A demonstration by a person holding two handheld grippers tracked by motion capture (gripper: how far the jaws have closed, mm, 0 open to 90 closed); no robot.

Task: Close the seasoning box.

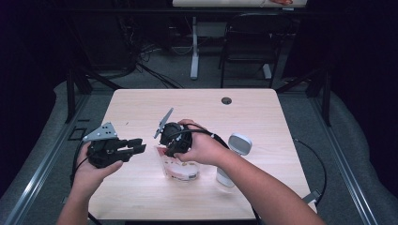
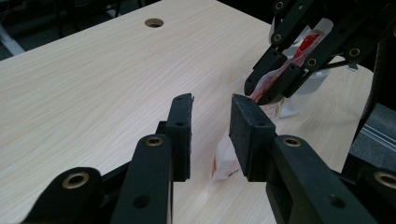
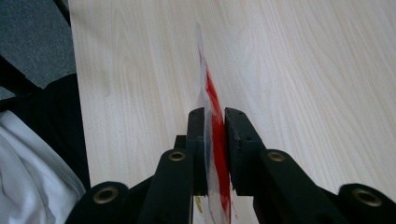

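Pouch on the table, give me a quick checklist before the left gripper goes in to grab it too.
1. Right gripper pinching the pouch at its top edge: ok, the pads press the film from both sides.
2. Left gripper has nothing in it: ok, there is only a gap between its pads.
3. Left gripper aimed at the pouch: ok, the pouch's lower part shows beyond that gap in the left gripper view.
4. Gap wide enough for the pouch: cannot tell.
5. Pouch's base resting on the table: cannot tell, the hand covers part of it.
6. White bottle out of the left gripper's way: ok, it stands on the pouch's far side.
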